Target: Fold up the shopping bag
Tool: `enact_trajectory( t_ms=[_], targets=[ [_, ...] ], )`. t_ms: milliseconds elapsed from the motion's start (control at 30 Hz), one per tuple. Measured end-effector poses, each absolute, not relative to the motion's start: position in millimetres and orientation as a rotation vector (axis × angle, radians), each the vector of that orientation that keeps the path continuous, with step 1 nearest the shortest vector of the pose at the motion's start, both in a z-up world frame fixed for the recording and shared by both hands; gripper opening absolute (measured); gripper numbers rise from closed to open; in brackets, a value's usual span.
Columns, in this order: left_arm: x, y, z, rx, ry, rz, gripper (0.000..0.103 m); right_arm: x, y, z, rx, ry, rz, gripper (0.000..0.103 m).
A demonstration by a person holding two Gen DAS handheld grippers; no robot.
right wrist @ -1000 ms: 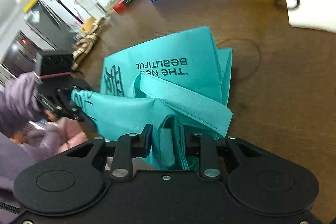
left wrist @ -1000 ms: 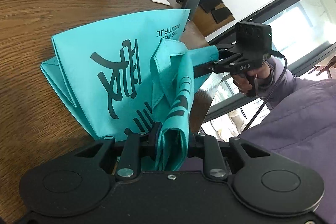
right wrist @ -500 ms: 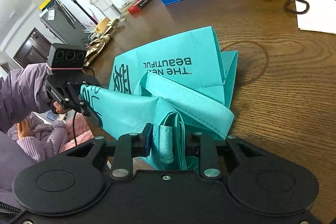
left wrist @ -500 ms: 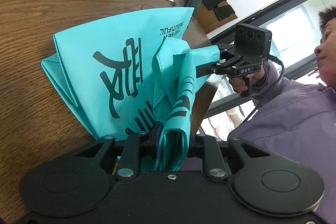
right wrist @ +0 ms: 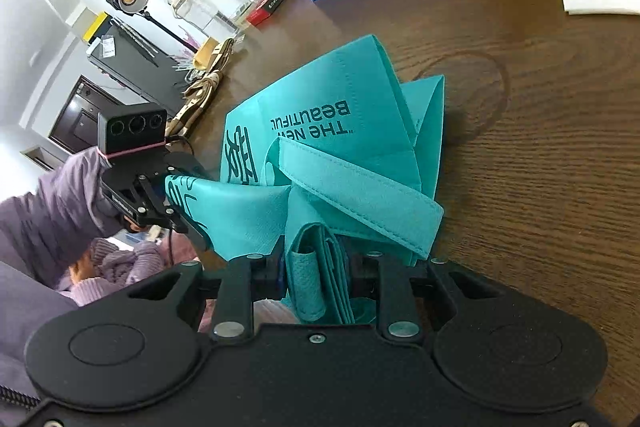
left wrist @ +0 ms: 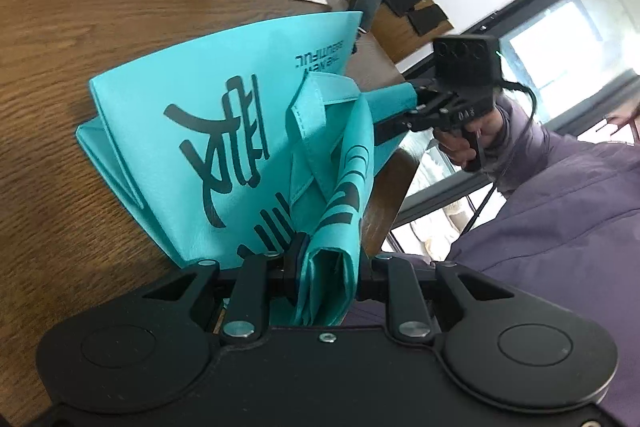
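The teal shopping bag [right wrist: 340, 99] carries dark print reading "THE New Beautiful", upside down from where the right claw looks on. Beside it, toward the left, large brush-style characters are printed on the same panel [left wrist: 224, 135]; I cannot read them. The small red and black box [right wrist: 269, 6] at the far edge of the bench bears white lettering too small to make out.

The left gripper [left wrist: 326, 267] clamped a bunched corner of the teal shopping bag [left wrist: 208, 147], whose printed panel lay across the wooden bench [left wrist: 80, 27]. Farther off, the right gripper [left wrist: 394, 125], its jaws closing, pinched another corner, held by a purple-sleeved hand [left wrist: 472, 143].
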State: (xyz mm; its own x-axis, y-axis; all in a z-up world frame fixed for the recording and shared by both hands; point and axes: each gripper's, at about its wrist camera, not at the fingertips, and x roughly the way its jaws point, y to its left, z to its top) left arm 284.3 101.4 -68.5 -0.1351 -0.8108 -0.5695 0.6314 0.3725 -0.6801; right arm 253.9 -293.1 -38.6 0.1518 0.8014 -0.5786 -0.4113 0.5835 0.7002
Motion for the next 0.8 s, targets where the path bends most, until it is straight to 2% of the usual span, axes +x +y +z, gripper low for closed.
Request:
enact_trajectory(
  t_ms=[533,800],
  targets=[
    [271,113,-68,-0.204,1.074,-1.248,0.024,252,-279,-36,0.451,1.181,0.777,0.020],
    [256,119,-51,-0.182,1.026,-1.162,0.033,255,-273,-34,0.421,1.190,0.765,0.019]
  ],
)
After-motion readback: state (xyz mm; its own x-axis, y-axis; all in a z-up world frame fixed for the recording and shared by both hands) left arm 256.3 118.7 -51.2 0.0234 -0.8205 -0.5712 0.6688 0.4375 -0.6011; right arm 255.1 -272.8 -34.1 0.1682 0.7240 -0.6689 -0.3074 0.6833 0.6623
